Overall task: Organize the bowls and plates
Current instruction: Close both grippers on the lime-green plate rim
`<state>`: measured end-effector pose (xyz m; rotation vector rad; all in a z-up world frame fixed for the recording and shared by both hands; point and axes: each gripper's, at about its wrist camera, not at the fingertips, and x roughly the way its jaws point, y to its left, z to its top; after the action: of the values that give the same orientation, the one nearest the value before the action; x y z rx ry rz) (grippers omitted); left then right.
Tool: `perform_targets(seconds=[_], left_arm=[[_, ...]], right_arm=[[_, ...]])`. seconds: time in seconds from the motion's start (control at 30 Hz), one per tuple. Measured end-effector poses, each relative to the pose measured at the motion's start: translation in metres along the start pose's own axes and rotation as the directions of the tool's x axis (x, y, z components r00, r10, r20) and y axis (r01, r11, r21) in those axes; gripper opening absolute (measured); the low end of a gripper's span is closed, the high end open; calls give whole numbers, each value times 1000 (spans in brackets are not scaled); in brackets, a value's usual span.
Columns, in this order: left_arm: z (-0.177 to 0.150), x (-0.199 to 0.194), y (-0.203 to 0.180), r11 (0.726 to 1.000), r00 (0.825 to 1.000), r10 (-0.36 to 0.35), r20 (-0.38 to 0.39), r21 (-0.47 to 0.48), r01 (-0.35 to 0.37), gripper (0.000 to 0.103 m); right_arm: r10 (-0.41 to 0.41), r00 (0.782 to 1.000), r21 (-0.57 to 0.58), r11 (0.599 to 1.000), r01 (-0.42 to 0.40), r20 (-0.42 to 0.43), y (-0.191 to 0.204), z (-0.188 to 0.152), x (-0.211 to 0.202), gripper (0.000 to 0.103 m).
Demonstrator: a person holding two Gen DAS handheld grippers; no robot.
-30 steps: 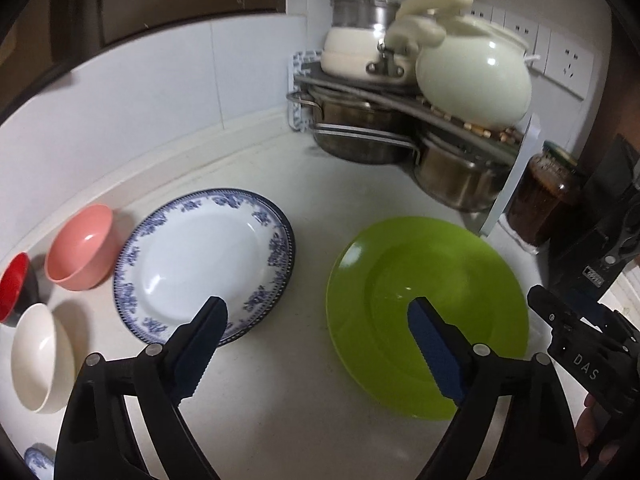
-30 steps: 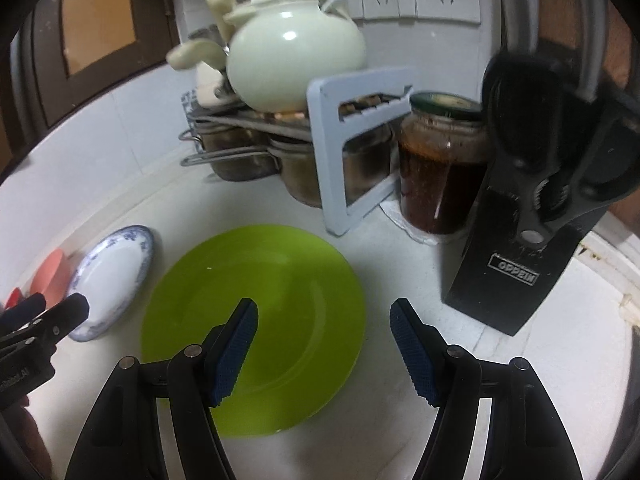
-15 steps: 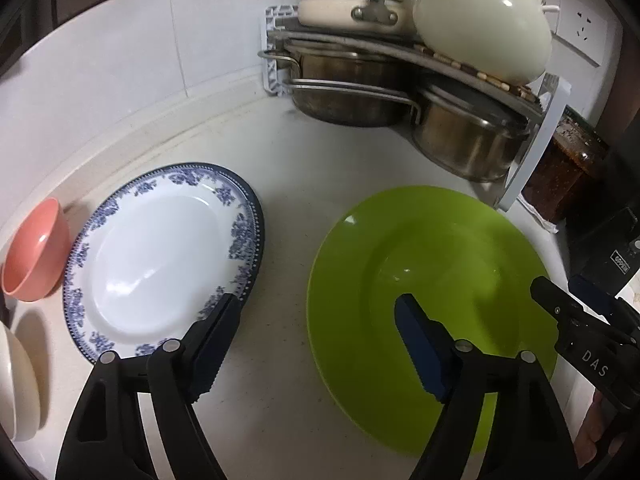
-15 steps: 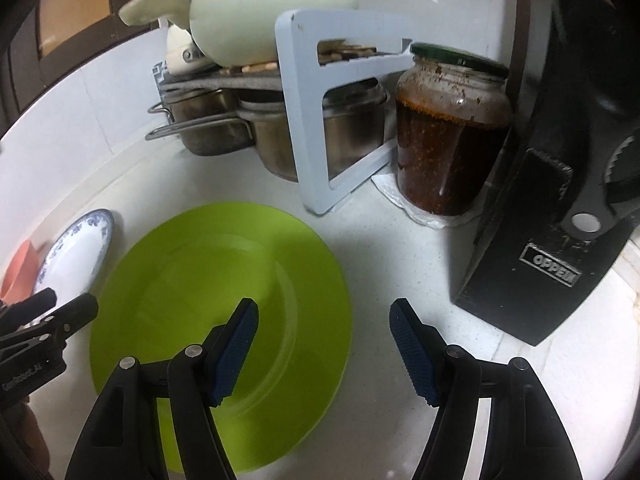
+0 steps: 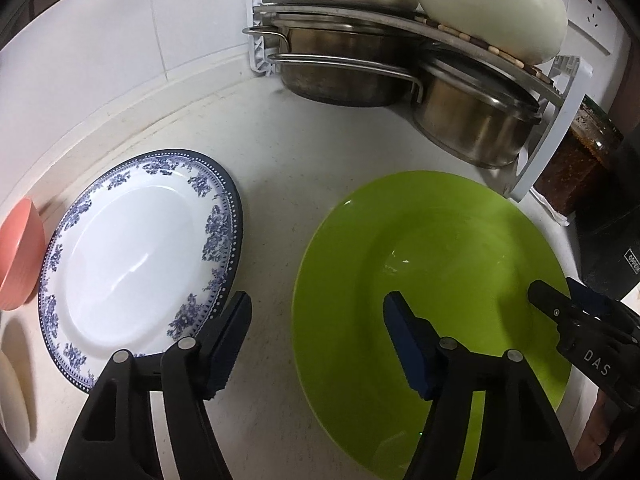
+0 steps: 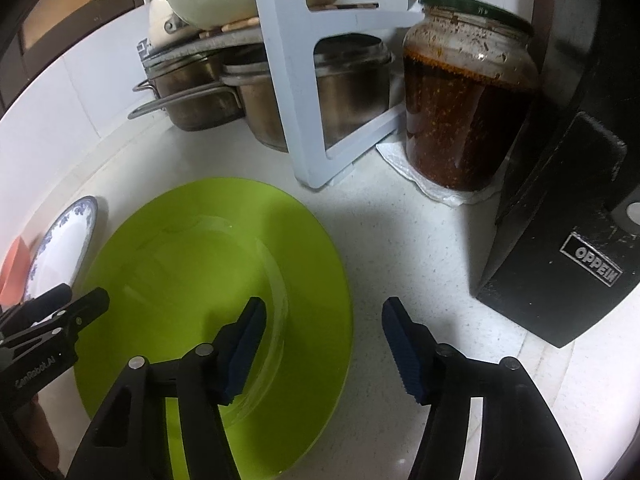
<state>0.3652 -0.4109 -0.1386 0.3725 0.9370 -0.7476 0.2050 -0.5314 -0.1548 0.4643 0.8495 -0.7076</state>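
A large green plate (image 5: 432, 264) lies flat on the white counter; it also shows in the right wrist view (image 6: 192, 264). A white plate with a blue floral rim (image 5: 136, 256) lies to its left, seen too in the right wrist view (image 6: 60, 240). My left gripper (image 5: 316, 340) is open and empty, straddling the green plate's left rim. My right gripper (image 6: 322, 340) is open and empty, straddling the plate's right rim. A pink bowl (image 5: 20, 256) and a white bowl (image 5: 10, 392) sit at the far left.
A corner rack (image 5: 552, 120) holds steel pots (image 5: 468, 128) below and cream pots (image 5: 492, 4) above. A jar of dark red sauce (image 6: 464, 104) and a black knife block (image 6: 568, 216) stand at the right.
Both grippers have moved forward and down toward the green plate. Each now has one finger over the plate and one outside its rim. The red bowl has left the left view.
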Motion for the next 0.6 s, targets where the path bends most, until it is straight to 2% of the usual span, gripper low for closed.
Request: perform_targets(seconds=[0.37, 0.53, 0.6], left_arm=[[7, 15, -2, 997, 996, -71, -60, -10, 71, 48], [8, 16, -2, 997, 995, -72, -65, -13, 71, 45], [9, 16, -1, 997, 995, -72, -69, -15, 71, 43]], right_arm=[[14, 997, -34, 999, -16, -75, 4, 11, 8, 52], [25, 995, -57, 998, -31, -96, 9, 16, 11, 43], [22, 995, -58, 998, -27, -101, 9, 17, 11, 43]])
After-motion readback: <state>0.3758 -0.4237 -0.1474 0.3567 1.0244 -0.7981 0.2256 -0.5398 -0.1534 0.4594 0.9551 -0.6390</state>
